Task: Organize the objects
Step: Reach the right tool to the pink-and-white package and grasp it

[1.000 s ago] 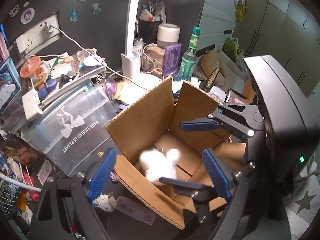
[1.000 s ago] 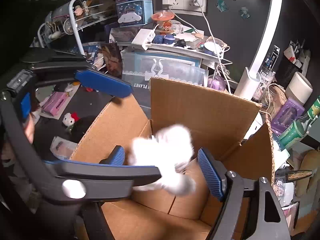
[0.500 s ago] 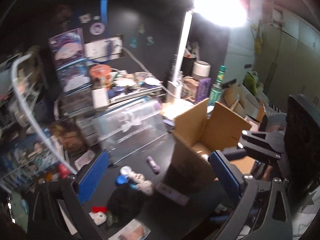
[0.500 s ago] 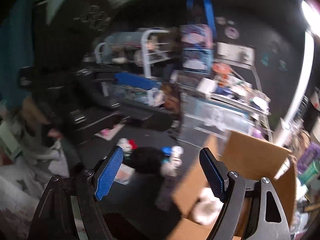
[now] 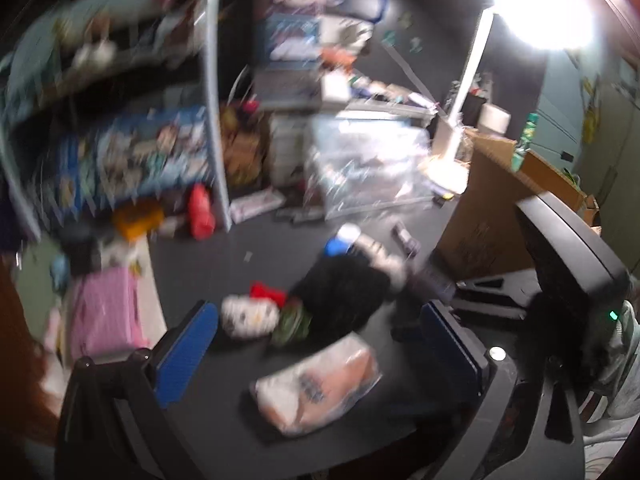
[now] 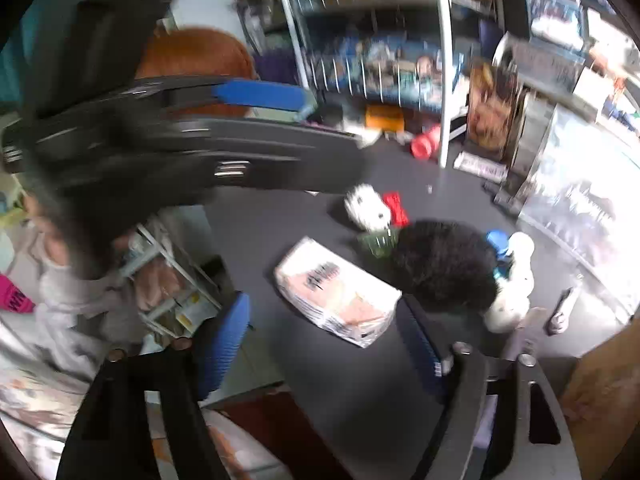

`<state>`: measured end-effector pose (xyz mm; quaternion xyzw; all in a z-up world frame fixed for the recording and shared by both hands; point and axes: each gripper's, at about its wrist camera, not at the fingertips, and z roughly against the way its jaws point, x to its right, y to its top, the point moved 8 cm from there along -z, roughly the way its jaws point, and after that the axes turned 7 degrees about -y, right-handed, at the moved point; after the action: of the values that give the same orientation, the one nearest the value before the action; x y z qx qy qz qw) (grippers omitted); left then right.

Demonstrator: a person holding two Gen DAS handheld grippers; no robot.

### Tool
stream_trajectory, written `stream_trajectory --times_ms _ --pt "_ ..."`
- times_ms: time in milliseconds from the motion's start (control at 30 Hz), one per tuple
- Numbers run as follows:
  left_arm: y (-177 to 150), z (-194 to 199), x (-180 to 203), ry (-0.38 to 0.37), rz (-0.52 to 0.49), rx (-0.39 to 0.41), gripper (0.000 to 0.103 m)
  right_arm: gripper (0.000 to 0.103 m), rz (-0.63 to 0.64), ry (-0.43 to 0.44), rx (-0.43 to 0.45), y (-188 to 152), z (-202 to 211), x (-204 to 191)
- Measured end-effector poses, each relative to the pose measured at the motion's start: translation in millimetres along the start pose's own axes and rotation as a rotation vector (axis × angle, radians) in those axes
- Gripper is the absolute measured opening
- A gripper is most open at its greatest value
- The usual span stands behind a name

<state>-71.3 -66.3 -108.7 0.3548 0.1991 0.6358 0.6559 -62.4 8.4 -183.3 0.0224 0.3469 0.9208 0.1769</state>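
On the dark desk lie a plastic-wrapped pack [image 5: 318,386] [image 6: 338,292], a black fluffy toy [image 5: 340,294] [image 6: 442,266], a small white plush with a red bow [image 5: 248,314] [image 6: 368,210], and a white figure with a blue cap [image 5: 376,254] [image 6: 514,280]. The cardboard box [image 5: 496,208] stands at the right. My left gripper [image 5: 316,354] is open and empty, over the pack. My right gripper [image 6: 324,344] is open and empty, near the pack. The left gripper also shows in the right wrist view [image 6: 224,120], upper left. Both views are blurred.
A wire rack with boxes [image 5: 120,160] [image 6: 380,60] stands at the back left. A clear plastic bin [image 5: 368,164] [image 6: 580,200] sits behind the toys. A lit desk lamp [image 5: 468,80] stands by the box. A pink book [image 5: 106,312] lies at the desk's left edge.
The right gripper let the white fluffy toy go into the box. Both grippers swung left, away from the box, and now face the objects on the desk.
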Motion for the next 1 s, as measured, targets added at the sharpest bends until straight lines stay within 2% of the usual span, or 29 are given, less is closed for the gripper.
stream_trajectory --times_ms 67,167,233,300,467,567,667,900,1000 --pt "-17 -3 -13 0.017 0.039 -0.007 0.101 0.054 0.011 -0.007 -0.023 -6 -19 3" --pt "-42 -6 -24 0.017 0.076 -0.032 0.101 0.047 0.024 -0.013 -0.031 -5 -39 9" --pt "-56 -8 -30 0.024 0.09 -0.047 0.101 0.047 0.025 -0.02 -0.029 0 -47 17" --pt "-67 -10 -37 0.063 0.093 -0.065 0.101 0.047 0.017 -0.004 -0.041 1 -51 21" --pt "-87 -19 -44 0.121 0.057 -0.113 0.101 0.048 0.014 0.007 -0.07 3 -63 27" --pt "-94 -25 -49 0.174 0.02 -0.143 0.101 0.054 0.018 0.01 -0.082 3 -62 26" --pt "-96 -30 -56 0.232 0.006 -0.158 0.101 0.055 0.007 0.018 -0.097 0 -62 25" --pt "-89 -33 -72 0.251 0.028 -0.141 0.101 0.055 0.028 0.045 -0.111 -13 -53 15" --pt "-86 -35 -75 0.23 0.041 -0.135 0.101 0.056 0.05 0.046 -0.117 -19 -50 9"
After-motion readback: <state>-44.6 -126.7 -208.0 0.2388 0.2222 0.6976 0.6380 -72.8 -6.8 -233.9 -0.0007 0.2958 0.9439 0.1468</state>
